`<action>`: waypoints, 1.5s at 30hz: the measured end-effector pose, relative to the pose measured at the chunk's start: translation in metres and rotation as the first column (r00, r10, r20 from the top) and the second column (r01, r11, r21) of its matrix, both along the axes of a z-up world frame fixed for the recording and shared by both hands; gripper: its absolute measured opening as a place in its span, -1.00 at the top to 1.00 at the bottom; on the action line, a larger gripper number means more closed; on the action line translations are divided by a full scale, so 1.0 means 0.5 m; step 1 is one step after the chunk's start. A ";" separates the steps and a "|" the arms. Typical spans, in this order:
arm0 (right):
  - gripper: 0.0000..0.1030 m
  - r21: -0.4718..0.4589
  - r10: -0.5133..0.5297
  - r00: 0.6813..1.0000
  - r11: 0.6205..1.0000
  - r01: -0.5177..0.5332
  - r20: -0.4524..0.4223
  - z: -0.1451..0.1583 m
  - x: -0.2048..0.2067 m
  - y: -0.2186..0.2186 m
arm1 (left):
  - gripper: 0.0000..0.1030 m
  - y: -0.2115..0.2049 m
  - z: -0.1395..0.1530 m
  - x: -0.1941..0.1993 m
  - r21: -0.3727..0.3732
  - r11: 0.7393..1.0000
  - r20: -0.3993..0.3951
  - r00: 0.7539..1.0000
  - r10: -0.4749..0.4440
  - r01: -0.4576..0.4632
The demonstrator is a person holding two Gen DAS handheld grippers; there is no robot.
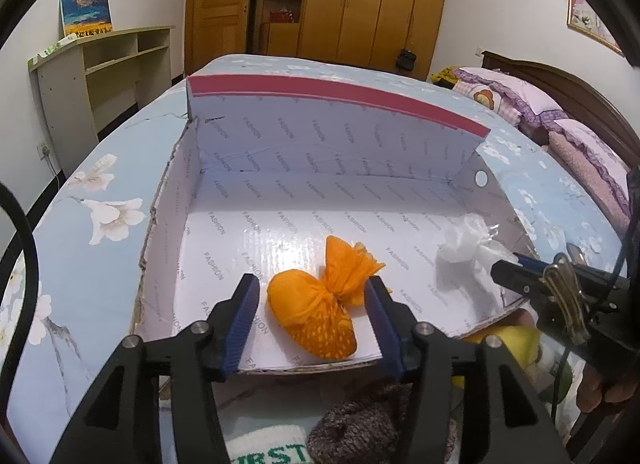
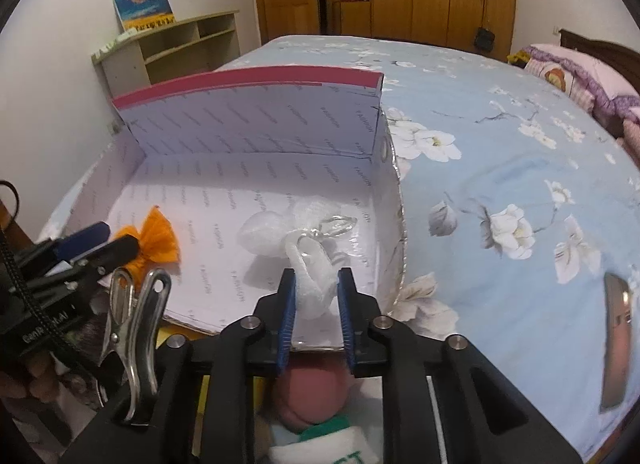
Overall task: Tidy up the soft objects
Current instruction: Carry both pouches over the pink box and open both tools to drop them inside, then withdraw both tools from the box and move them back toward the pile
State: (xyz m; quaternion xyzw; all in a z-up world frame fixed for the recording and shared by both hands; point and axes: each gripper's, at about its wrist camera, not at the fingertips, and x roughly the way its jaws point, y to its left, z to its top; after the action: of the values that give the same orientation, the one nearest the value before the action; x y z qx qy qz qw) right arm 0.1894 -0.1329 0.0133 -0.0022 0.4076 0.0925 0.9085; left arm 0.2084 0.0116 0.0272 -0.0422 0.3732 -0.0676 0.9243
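Note:
An open white cardboard box [image 1: 320,192] with a red-edged lid lies on the bed. An orange mesh pouch [image 1: 316,312] lies on the box floor near its front edge. My left gripper [image 1: 314,300] is open, its blue pads on either side of the pouch without touching it. A white mesh pouch [image 2: 280,236] lies at the box's right side, also in the left wrist view [image 1: 460,248]. My right gripper [image 2: 316,296] has its jaws narrowly apart around the pouch's tail; contact is unclear. The orange pouch shows partly in the right wrist view [image 2: 156,236].
The box sits on a blue floral bedsheet [image 2: 500,168]. Below the box front lie a brown knitted item [image 1: 356,428], a white band with green letters [image 1: 272,452], a pink soft ball [image 2: 312,396] and a yellow item [image 1: 516,340]. Pillows [image 1: 520,100] lie at the right.

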 end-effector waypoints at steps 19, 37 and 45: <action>-0.02 0.085 0.003 0.995 0.996 -0.011 0.099 0.068 -0.091 -0.013 | -0.32 0.028 0.060 -0.094 -0.014 0.999 -0.007 0.999 0.037 -0.037; -0.02 0.182 -0.030 0.997 0.983 0.017 0.068 0.037 -0.222 -0.052 | -0.34 0.028 0.052 -0.222 0.025 0.999 -0.055 0.998 0.026 -0.025; -0.02 0.194 -0.027 0.997 0.981 0.011 0.077 0.037 -0.245 -0.052 | -0.35 0.044 0.032 -0.220 0.017 0.997 -0.069 0.995 0.073 -0.072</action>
State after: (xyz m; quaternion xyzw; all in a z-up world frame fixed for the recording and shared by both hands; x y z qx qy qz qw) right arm 0.0668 -0.1589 0.0316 0.0864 0.3605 0.1228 0.9206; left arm 0.0986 0.0337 0.0431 -0.0513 0.4037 -0.0299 0.9130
